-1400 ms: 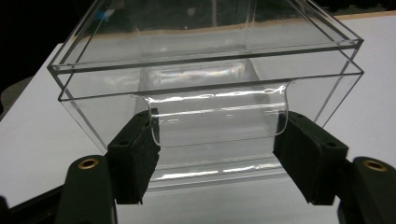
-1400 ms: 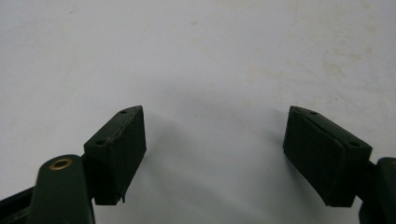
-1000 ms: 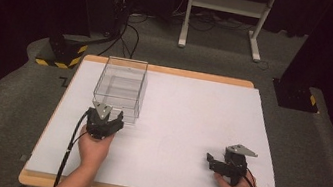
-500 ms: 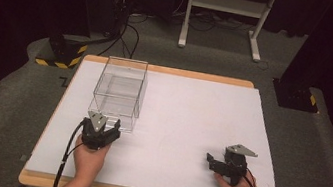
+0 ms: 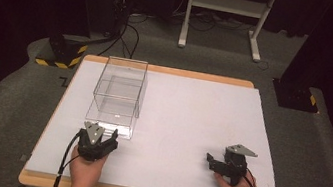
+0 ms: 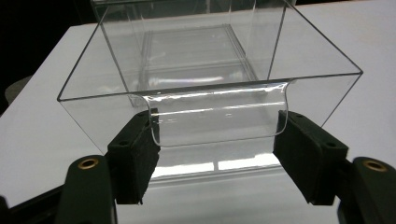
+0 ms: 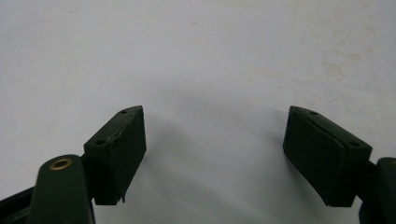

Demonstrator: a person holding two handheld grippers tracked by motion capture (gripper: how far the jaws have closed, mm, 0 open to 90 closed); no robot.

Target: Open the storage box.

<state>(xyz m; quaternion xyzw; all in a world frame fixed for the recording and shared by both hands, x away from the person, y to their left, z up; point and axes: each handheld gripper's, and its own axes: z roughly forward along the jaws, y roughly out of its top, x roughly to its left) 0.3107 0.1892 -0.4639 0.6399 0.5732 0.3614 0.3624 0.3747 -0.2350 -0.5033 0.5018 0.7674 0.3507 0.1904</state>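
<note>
Since a second ago the left gripper point(image 5: 105, 140) has been drawn back toward the near edge, off the box's point(image 5: 118, 95) front wall, while the right gripper point(image 5: 211, 161) is seen where it was. One table point(image 5: 190, 122) is shown, rectangular, with a matt white sheet over a pale wooden rim. One box is stood on its left half, toward the far edge: clear hard plastic, open-topped, straight-walled, glossy with reflections, and a shallow rounded notch is cut into the near rim. Two grippers are held, one in each hand point(image 5: 86, 172), both low at the near side and well apart. In the left gripper view the left gripper point(image 6: 215, 140) is spread wide, its blocky black pads point(image 6: 135, 156) set at either side of the box's point(image 6: 210, 79) notch; contact with the wall cannot be told. In the right gripper view the right gripper point(image 7: 212, 140) is likewise spread apart, with nothing between its pads point(image 7: 119, 149) but faintly stained white sheet.
</note>
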